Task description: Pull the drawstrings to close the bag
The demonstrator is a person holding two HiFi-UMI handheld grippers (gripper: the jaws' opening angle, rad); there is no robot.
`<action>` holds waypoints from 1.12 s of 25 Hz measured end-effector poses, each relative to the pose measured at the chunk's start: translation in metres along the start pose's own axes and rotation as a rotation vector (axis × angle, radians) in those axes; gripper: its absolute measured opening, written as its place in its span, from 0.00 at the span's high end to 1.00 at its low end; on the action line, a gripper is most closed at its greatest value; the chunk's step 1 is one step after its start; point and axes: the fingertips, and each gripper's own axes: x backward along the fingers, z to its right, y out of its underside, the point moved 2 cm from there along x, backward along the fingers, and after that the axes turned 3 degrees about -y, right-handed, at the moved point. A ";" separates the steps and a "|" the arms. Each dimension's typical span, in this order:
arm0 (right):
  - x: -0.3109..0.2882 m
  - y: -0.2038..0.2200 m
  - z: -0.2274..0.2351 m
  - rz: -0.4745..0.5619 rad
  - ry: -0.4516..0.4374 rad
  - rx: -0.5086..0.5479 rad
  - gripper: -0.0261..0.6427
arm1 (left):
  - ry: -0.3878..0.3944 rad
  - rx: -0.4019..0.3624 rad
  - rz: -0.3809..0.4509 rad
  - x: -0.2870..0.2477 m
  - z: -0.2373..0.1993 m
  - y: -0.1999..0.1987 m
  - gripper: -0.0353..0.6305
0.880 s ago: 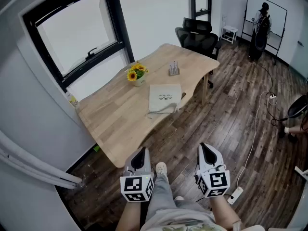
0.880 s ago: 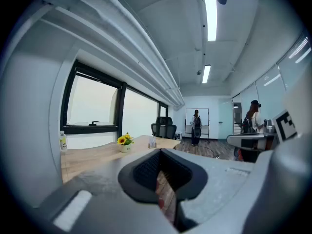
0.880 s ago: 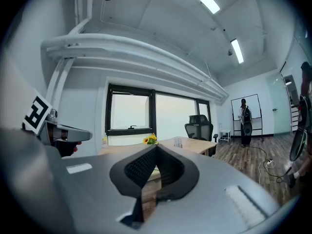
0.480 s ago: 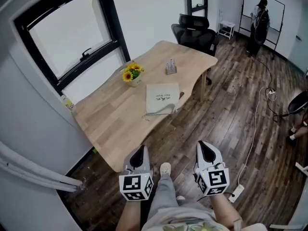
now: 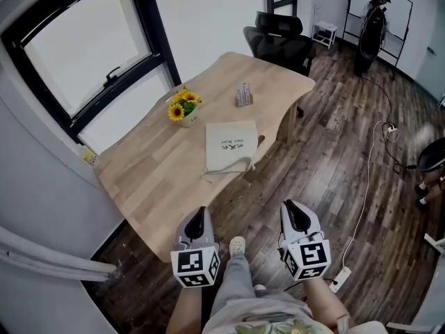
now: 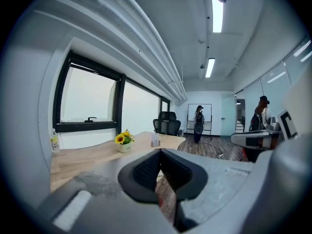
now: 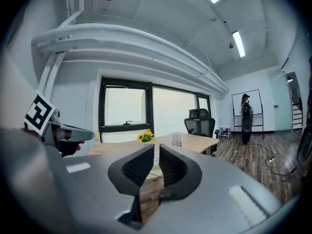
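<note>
A flat beige drawstring bag [image 5: 230, 147] lies on the wooden table [image 5: 153, 179], its gathered cords [image 5: 226, 175] at the near edge. Both grippers hang low in front of the person's body, over the floor and well short of the table. In the head view my left gripper [image 5: 199, 214] has its jaws pressed together with nothing in them; the left gripper view shows the same [image 6: 160, 152]. My right gripper [image 5: 294, 209] keeps a narrow slit between its pads [image 7: 156, 150], also with nothing in it.
A sunflower pot [image 5: 182, 111] and a small clear holder [image 5: 243, 96] stand behind the bag. A black office chair [image 5: 278, 40] sits at the table's far end. A cable and power strip [image 5: 341, 278] lie on the floor at right. A person [image 5: 372, 19] stands by a whiteboard.
The table and bag have slid lower and left in the head view as the person steps closer. Both grippers keep the same pose and jaw setting.
</note>
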 end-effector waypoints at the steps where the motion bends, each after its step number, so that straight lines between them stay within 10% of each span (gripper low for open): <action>1: -0.009 0.001 0.001 -0.007 -0.004 -0.002 0.90 | -0.001 0.001 -0.005 -0.008 -0.003 0.001 0.94; 28: -0.184 0.010 0.021 -0.163 -0.032 -0.013 0.70 | -0.093 0.051 -0.171 -0.170 -0.096 0.023 0.70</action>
